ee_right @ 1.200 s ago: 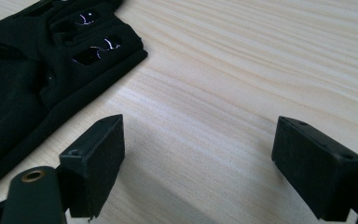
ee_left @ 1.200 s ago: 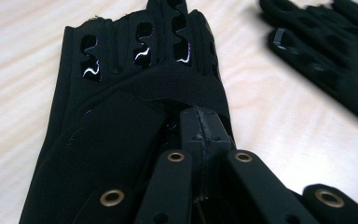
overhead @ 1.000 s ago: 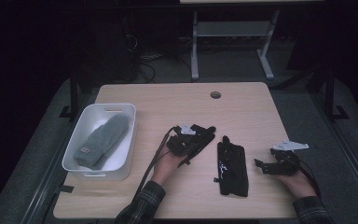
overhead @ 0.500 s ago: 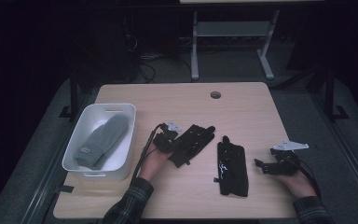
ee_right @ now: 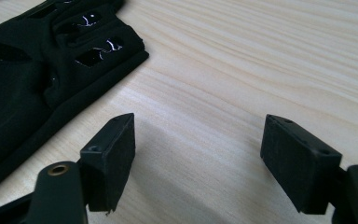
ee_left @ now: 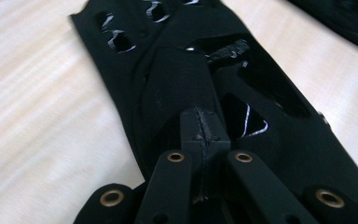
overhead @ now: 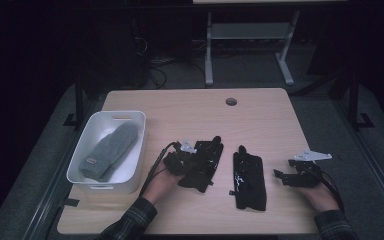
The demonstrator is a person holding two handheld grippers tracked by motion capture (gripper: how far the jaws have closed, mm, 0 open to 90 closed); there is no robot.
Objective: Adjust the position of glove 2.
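Two black gloves lie on the wooden table [overhead: 180, 107]. My left gripper [overhead: 191, 160] is shut on the left black glove [overhead: 206, 167], near its cuff; in the left gripper view the jaws [ee_left: 200, 135] meet over a fold of the glove [ee_left: 279, 126]. The second black glove [overhead: 248, 181] lies flat just to the right, fingers pointing away from me. To its right, my right gripper [overhead: 281, 175] rests low over the table and stands open. In the right gripper view bare wood shows between its pads [ee_right: 198, 149], and the second glove [ee_right: 23, 84] lies off to the left.
A white bin [overhead: 130, 118] stands at the table's left with a grey mitten [overhead: 107, 150] inside. A round cable hole [overhead: 231, 101] sits near the far edge. A metal stand [overhead: 250, 35] is on the floor behind the table.
My left gripper has shifted left and slightly toward me, and the left black glove has moved and turned with it. The right gripper and second glove have stayed still.
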